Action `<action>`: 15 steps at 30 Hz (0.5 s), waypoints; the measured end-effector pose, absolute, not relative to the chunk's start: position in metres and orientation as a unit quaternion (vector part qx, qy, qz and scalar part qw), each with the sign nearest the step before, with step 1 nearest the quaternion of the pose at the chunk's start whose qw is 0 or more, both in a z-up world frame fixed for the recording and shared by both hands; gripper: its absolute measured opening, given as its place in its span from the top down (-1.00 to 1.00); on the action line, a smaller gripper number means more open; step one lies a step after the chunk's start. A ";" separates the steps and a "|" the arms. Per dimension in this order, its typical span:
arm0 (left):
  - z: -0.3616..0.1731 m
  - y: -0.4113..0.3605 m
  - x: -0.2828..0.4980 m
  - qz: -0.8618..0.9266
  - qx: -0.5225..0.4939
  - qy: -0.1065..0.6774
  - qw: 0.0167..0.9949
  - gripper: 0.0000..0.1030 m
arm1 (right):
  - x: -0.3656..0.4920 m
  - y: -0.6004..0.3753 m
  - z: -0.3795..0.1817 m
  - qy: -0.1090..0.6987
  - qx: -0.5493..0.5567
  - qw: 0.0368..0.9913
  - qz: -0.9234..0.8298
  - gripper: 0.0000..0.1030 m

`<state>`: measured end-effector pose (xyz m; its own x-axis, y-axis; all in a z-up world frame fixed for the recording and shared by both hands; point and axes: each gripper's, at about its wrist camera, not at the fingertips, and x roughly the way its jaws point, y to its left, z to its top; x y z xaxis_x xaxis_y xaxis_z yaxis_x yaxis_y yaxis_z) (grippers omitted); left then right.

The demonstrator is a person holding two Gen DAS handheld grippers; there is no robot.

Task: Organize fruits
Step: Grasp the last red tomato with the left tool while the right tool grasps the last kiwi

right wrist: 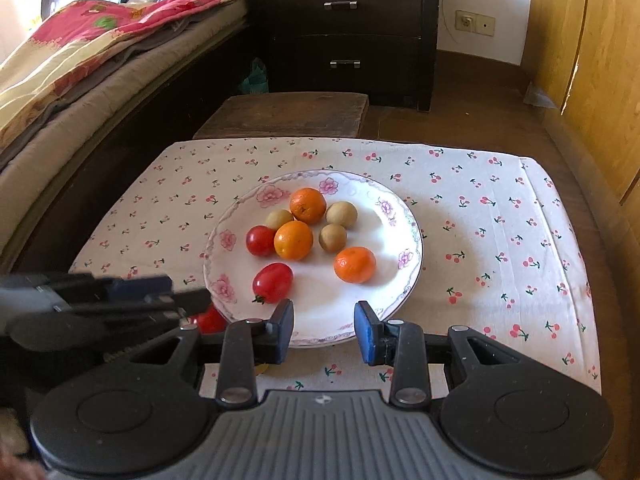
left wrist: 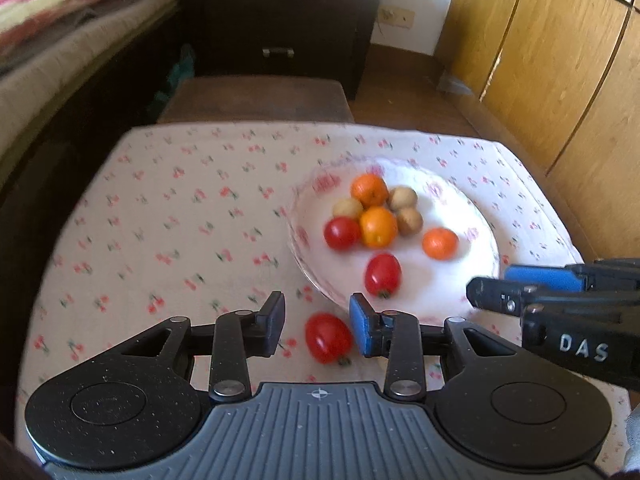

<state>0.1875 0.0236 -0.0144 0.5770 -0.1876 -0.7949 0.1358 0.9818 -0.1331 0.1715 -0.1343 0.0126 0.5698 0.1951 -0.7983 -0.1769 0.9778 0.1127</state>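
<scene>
Left wrist view: we see eight fruits on plate, one tomato left on cloth between spread left gripper fingers; right gripper also spread, empty

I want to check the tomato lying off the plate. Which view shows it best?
The left wrist view: the stray tomato lies whole between the open left gripper fingers. In the right wrist view, only a sliver shows.

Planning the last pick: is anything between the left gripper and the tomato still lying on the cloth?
Nothing visible. The tomato lies on the tablecloth between the open fingers of the left gripper, just outside the plate rim. The right gripper hangs open over the plate's near edge.
</scene>
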 end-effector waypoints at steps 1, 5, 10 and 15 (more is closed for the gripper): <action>-0.017 0.023 0.187 -0.093 -0.030 0.455 0.885 0.14 | 0.170 -0.135 0.013 0.452 0.010 0.886 0.105 0.33; -0.020 0.019 0.187 -0.093 -0.031 0.459 0.883 0.15 | 0.170 -0.140 0.010 0.456 0.011 0.884 0.105 0.33; -0.024 0.016 0.178 -0.097 -0.030 0.466 0.879 0.15 | 0.170 -0.140 0.012 0.456 0.017 0.883 0.111 0.33; -0.031 0.015 0.186 -0.081 -0.040 0.473 0.876 0.16 | 0.167 -0.137 0.010 0.460 0.008 0.880 0.120 0.32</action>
<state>0.1859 0.0152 -0.0308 0.5390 -0.1792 -0.8230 0.1040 0.9838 -0.1461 0.1665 -0.1371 0.0096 0.5482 0.2180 -0.8075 -0.2039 0.9711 0.1237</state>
